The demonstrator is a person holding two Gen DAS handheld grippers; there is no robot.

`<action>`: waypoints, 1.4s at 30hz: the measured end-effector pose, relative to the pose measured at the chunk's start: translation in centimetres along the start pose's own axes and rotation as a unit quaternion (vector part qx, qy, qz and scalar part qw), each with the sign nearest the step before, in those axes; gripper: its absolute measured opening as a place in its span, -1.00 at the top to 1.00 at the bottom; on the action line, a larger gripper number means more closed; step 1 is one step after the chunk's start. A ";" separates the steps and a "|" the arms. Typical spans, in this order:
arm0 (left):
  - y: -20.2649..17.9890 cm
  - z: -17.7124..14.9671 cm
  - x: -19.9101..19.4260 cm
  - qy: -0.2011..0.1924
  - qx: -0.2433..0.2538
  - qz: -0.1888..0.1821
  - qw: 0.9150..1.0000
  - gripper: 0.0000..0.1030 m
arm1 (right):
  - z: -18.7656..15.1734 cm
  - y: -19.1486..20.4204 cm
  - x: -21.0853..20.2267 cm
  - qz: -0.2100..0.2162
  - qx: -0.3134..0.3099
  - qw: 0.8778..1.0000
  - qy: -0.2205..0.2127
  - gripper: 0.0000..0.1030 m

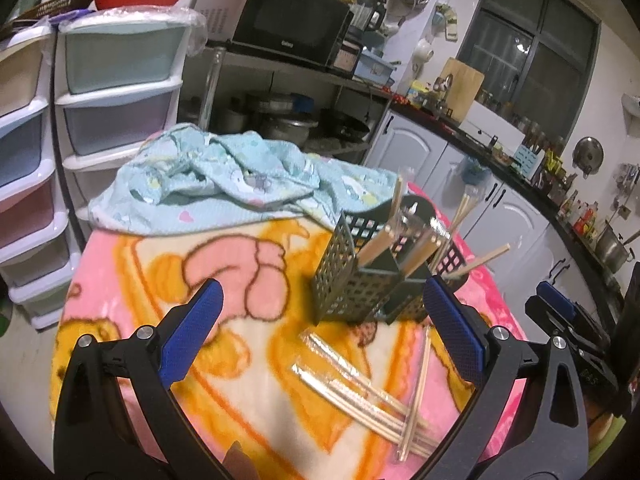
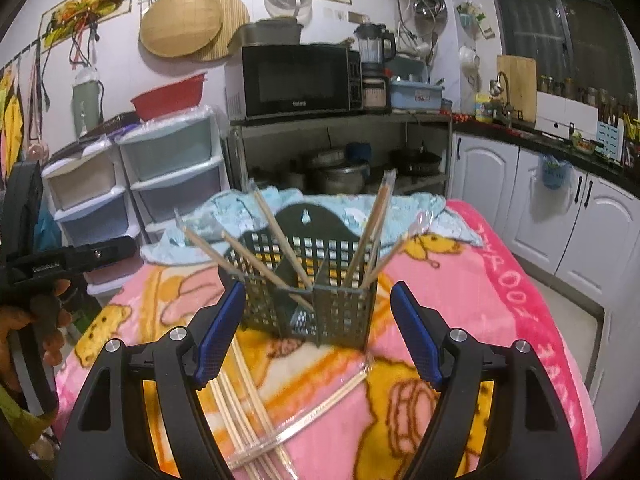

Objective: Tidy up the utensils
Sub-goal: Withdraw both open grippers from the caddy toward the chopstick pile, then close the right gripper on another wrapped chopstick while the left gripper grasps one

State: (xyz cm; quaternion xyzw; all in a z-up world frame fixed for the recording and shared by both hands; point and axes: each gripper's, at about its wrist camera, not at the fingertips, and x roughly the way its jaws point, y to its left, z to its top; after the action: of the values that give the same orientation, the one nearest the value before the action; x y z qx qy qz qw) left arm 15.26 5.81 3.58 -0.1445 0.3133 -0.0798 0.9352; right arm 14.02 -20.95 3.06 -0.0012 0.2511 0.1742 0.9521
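Landmark: the dark grey perforated plastic utensil caddy (image 2: 308, 292) stands upright on the bench under a pink and orange cartoon fleece blanket (image 2: 480, 320); every place below is told from it.

Left claw (image 1: 320, 328): spread wide with nothing between its blue pads, hanging over the blanket just in front of the caddy and over the loose chopsticks.

Loose chopsticks: a crossed heap of pale bamboo chopsticks in clear plastic sleeves (image 1: 372, 392) lies flat in front of the caddy, near its base but apart from it.

Stored chopsticks: several wrapped bamboo pairs (image 2: 276, 256) already stand in the caddy, leaning outward to both sides.

Right claw (image 2: 318, 336): also wide and empty, pointing at the caddy's front wall, the heap's nearer ends below its left finger.

Risk, heap: the sticks overlap, so a pinch on one pair would likely drag or flick its neighbours; the slick sleeves may let a pair slide out of the pads.

Risk, blanket: the soft pile gives way, so pads pressed low could catch fleece along with the stick.

Risk, caddy: it looks light and sits on cloth; a finger or a stick end pushed against its wall could tip it or shove it back toward the crumpled light blue printed cloth (image 1: 224, 176) behind it.

Risk, leaning sticks: the splayed ends crowd the opening, so a new pair may knock one out.

Risk, claws: both work the same small patch in front of the caddy and could collide.
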 end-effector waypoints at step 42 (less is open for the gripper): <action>3.4 -7.7 9.7 0.172 -0.063 -0.028 0.983 -0.08 | -6.9 -2.4 6.9 -0.038 0.018 0.988 0.148 -0.41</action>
State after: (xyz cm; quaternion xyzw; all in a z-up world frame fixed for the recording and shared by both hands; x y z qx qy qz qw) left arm 18.44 5.02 -8.79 -0.1959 0.4695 -0.1095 0.8539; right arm 17.17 -21.50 -6.48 -0.0193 0.3917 0.1310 0.9105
